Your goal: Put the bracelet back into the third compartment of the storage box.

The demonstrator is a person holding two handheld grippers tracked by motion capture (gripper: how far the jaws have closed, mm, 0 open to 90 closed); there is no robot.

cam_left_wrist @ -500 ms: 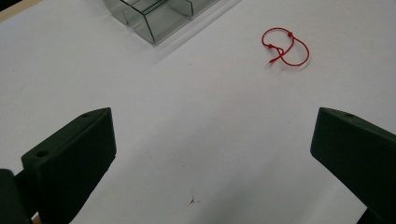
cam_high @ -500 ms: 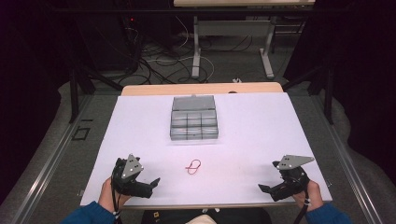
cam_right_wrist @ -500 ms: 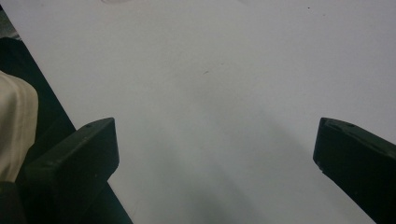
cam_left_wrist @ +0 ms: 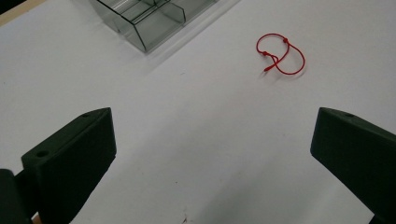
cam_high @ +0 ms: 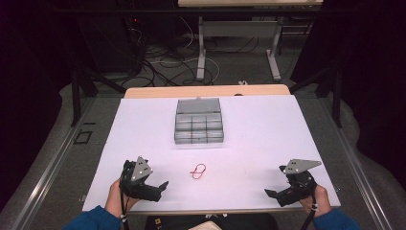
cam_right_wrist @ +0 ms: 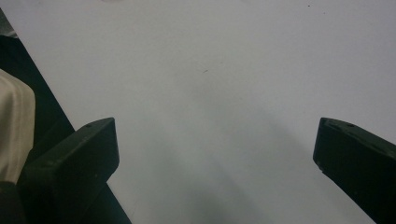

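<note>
Grippers numbered two, each a black two-jaw tool topped by a grey three-cornered plate and held by a person in blue sleeves at the near edge of the white-covered table [cam_high: 268,139]. The left gripper [cam_high: 160,188] sat at the near left with its jaws spread wide and nothing between them; in its own view the two black jaws stood far apart over bare white surface. The right gripper [cam_high: 272,194] sat at the near right, likewise released, its jaws wide apart and empty above the table's near edge. One thin red cord loop with small knots [cam_high: 198,170] lay flat on the table between the two grippers, nearer the left one and well apart from the right; in the left gripper view the cord [cam_left_wrist: 279,57] lay ahead of the jaws and toward the right-hand one, touching neither. One clear grey plastic compartment box [cam_high: 198,126] stood beyond the cord near the table's middle, its lid laid open toward the far side. I counted six compartments in two rows of three. A faint reddish streak showed in the front row, too small for me to say what it was; the other cells looked empty. A corner of the box [cam_left_wrist: 149,18] showed clear dividers in the left gripper view.
</note>
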